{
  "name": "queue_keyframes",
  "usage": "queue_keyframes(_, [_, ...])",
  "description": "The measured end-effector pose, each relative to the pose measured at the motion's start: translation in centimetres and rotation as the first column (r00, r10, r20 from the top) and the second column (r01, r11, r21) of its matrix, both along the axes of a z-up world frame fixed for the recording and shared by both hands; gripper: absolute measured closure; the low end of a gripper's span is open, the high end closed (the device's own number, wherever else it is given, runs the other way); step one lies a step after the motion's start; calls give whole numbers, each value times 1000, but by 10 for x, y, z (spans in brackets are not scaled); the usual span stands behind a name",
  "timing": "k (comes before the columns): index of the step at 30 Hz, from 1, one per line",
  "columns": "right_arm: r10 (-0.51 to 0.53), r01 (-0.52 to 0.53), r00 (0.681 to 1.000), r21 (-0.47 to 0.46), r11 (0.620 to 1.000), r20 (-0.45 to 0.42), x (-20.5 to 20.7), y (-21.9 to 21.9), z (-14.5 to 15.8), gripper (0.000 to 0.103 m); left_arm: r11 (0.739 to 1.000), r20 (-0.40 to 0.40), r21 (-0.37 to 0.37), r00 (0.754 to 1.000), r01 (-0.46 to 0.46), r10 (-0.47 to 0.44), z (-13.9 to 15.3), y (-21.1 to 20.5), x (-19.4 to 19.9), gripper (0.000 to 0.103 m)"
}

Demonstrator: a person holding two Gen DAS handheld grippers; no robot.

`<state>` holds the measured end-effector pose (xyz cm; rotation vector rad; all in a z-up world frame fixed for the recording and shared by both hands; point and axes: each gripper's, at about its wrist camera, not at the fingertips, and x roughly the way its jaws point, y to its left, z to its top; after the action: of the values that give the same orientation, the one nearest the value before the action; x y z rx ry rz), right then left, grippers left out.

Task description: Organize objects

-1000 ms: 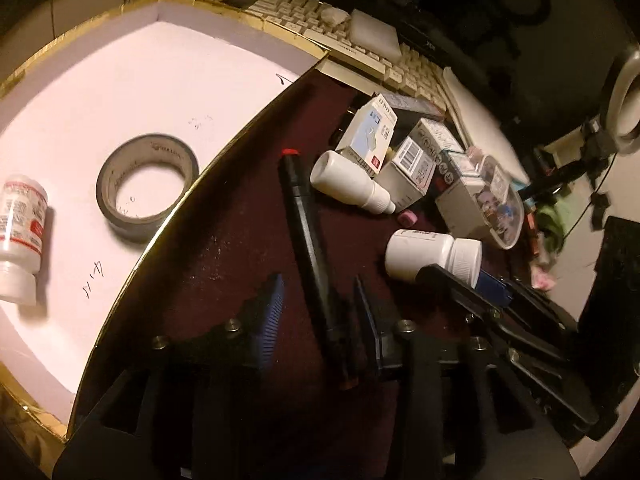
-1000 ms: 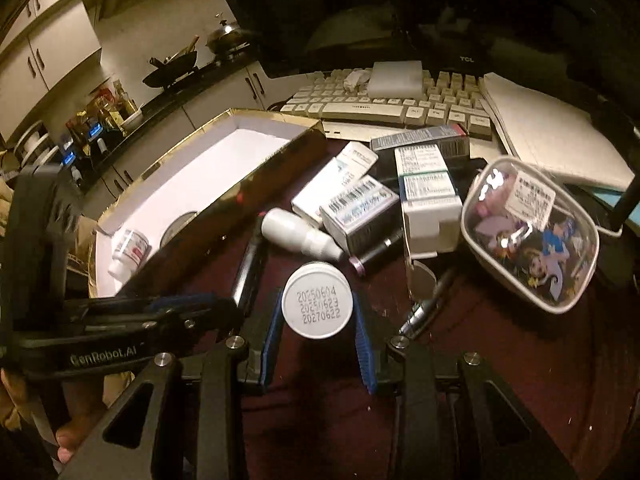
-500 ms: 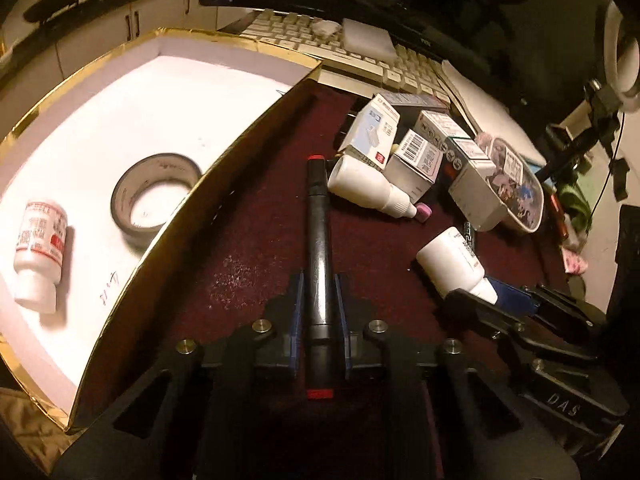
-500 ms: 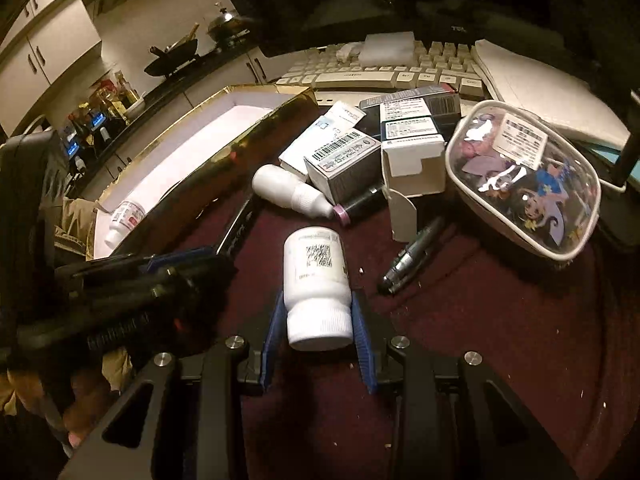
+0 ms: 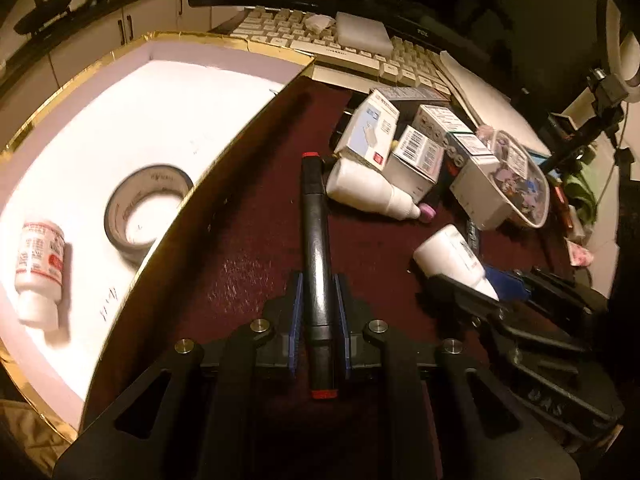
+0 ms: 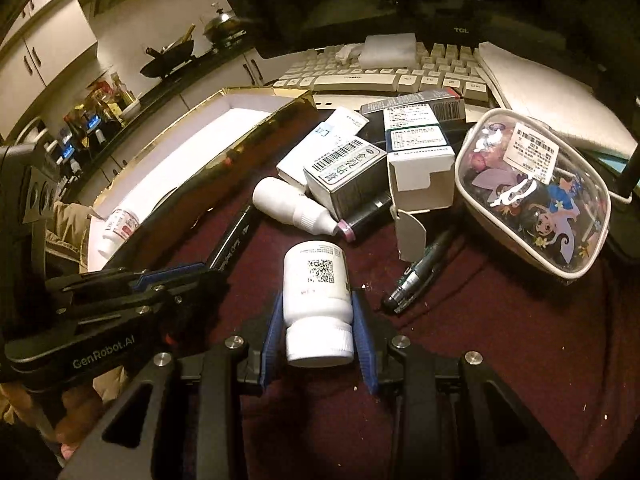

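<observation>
Marker (image 5: 316,256) lies lengthwise in clamped left tongs (image 5: 318,312); right tongs (image 6: 316,320) grip bottle (image 6: 316,296), cap rearward

Left gripper (image 5: 319,312) low over the table, pointing forward, blue pads (image 5: 296,316) clamped on a black marker (image 5: 316,248) lying lengthwise between them. Seen from the right wrist view as a dark body at lower left, fingertips level with the marker. Right gripper (image 6: 318,334) just beside it, also low and pointing forward, blue pads (image 6: 362,340) closed on a white pill bottle (image 6: 316,300) near its cap end. Bit of a hand (image 6: 76,412) under the left gripper body, probably fingers, too dark to be sure.
</observation>
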<state>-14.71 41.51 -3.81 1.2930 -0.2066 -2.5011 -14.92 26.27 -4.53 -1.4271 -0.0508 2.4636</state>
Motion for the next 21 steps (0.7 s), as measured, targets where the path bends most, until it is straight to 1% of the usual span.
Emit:
queue_keyframes(3, [-3, 3, 1000, 12, 1000, 1, 0, 0, 0, 70, 999, -19, -50, 1000, 1, -2, 1, 1, 5, 89])
queue_keyframes(7, [-29, 29, 1000, 17, 999, 9, 4, 4, 1, 70, 999, -29, -35, 1000, -5, 4, 5, -15, 21, 89])
queue_keyframes(10, [-42, 42, 999, 18, 999, 14, 6, 9, 1, 70, 1000, -32, 21, 999, 8, -7, 6, -21, 31, 89])
queue_keyframes(13, [-42, 41, 999, 3, 999, 16, 8, 10, 1, 70, 999, -43, 47, 999, 12, -10, 9, -22, 36, 89])
queue_keyframes(15, [-35, 36, 999, -32, 999, 28, 7, 9, 1, 70, 998, -47, 61, 999, 9, -6, 11, -22, 34, 89])
queue_keyframes(18, [1, 5, 999, -141, 990, 42, 8, 10, 3, 70, 996, -35, 84, 999, -4, 7, 12, -22, 29, 89])
queue_keyframes(19, [6, -1, 999, -151, 989, 33, 10, 10, 5, 70, 997, -34, 80, 999, -1, 3, 12, -21, 28, 89])
queue_keyframes(21, [-3, 7, 1000, -140, 990, 29, 11, 11, 4, 70, 998, -39, 70, 999, -2, 4, 13, -20, 30, 89])
